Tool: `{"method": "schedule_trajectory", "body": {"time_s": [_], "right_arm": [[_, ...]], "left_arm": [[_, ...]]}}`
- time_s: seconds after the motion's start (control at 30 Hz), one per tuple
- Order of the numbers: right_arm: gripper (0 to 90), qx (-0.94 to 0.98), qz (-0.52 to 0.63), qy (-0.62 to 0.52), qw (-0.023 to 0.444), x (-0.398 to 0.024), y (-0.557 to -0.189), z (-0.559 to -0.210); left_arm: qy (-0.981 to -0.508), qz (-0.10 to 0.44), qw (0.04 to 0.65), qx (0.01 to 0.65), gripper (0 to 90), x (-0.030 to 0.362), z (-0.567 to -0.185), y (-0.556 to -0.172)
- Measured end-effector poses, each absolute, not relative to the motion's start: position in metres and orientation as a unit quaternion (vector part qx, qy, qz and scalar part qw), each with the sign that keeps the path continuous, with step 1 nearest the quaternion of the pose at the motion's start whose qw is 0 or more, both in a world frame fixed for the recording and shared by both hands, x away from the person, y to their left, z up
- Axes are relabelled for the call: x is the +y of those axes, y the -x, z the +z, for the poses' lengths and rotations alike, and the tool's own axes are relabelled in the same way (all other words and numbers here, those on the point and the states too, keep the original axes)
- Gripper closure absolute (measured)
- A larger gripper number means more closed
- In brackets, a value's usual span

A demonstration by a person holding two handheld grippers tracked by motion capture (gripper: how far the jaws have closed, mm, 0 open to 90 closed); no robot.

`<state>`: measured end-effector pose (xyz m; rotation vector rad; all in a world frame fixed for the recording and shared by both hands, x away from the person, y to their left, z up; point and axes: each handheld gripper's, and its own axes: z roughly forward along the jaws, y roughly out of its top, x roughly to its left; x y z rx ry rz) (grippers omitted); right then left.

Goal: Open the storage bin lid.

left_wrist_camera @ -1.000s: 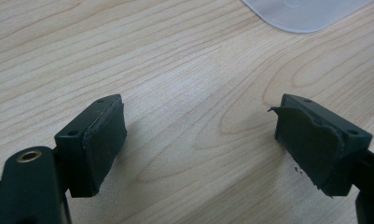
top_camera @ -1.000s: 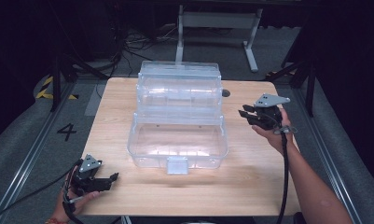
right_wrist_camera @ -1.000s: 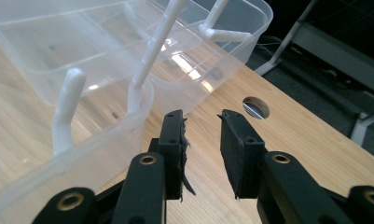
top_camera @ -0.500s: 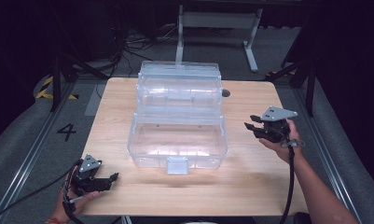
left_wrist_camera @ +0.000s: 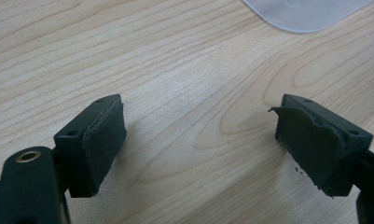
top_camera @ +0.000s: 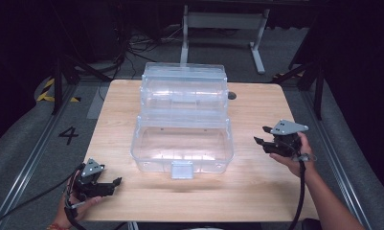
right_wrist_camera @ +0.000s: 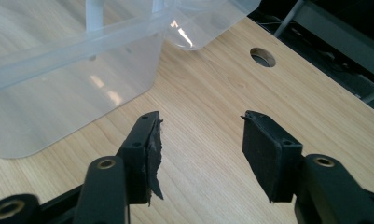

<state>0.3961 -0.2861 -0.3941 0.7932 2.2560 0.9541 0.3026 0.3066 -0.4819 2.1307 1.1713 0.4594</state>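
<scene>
A clear plastic storage box (top_camera: 182, 143) stands in the middle of the wooden table (top_camera: 256, 191), its lid (top_camera: 184, 91) swung up behind it and a latch tab (top_camera: 181, 169) on the front wall. My left gripper (top_camera: 114, 184) rests near the table's front left corner, open, with bare wood between its pads (left_wrist_camera: 203, 144). The box's corner (left_wrist_camera: 306, 14) lies ahead of it. My right gripper (top_camera: 261, 136) hovers right of the box (right_wrist_camera: 58, 93), pointing at its side. Its jaws have just been opening and nothing is between them (right_wrist_camera: 201, 154).
A round cable hole (top_camera: 231, 96) sits in the tabletop behind the box on the right, also in the right gripper view (right_wrist_camera: 262, 56). A metal desk frame (top_camera: 223, 21) stands on the floor beyond the table. Dark floor surrounds the table edges.
My right gripper has drawn back from the box's right side toward the near right and sunk lower, its jaws spreading. The left gripper has stayed still.
</scene>
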Motion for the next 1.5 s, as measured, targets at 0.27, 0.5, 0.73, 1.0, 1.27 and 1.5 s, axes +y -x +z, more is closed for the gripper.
{"method": "schedule_trajectory", "body": {"time_s": [0.27, 0.5, 0.73, 1.0, 1.27, 1.5], "right_arm": [[40.4, 0.846, 0.346, -0.306, 0.267, -0.296, -0.386, -0.409], [31.2, 0.841, 0.341, -0.326, 0.264, -0.31, -0.377, -0.421], [30.0, 0.848, 0.334, -0.337, 0.235, -0.321, -0.37, -0.437], [27.6, 0.845, 0.337, -0.358, 0.211, -0.333, -0.362, -0.452], [27.4, 0.847, 0.332, -0.357, 0.213, -0.342, -0.347, -0.467], [24.1, 0.844, 0.329, -0.355, 0.229, -0.353, -0.331, -0.479]], "left_arm": [[-0.814, 0.176, 0.323, 0.449, 16.1, 0.306, -0.481, -0.303], [-0.813, 0.177, 0.325, 0.45, 15.9, 0.306, -0.482, -0.303], [-0.812, 0.176, 0.326, 0.452, 15.8, 0.306, -0.482, -0.304], [-0.811, 0.177, 0.327, 0.452, 15.6, 0.306, -0.482, -0.305], [-0.81, 0.177, 0.327, 0.453, 15.3, 0.306, -0.482, -0.305], [-0.81, 0.178, 0.326, 0.454, 15.4, 0.306, -0.482, -0.305]]}}
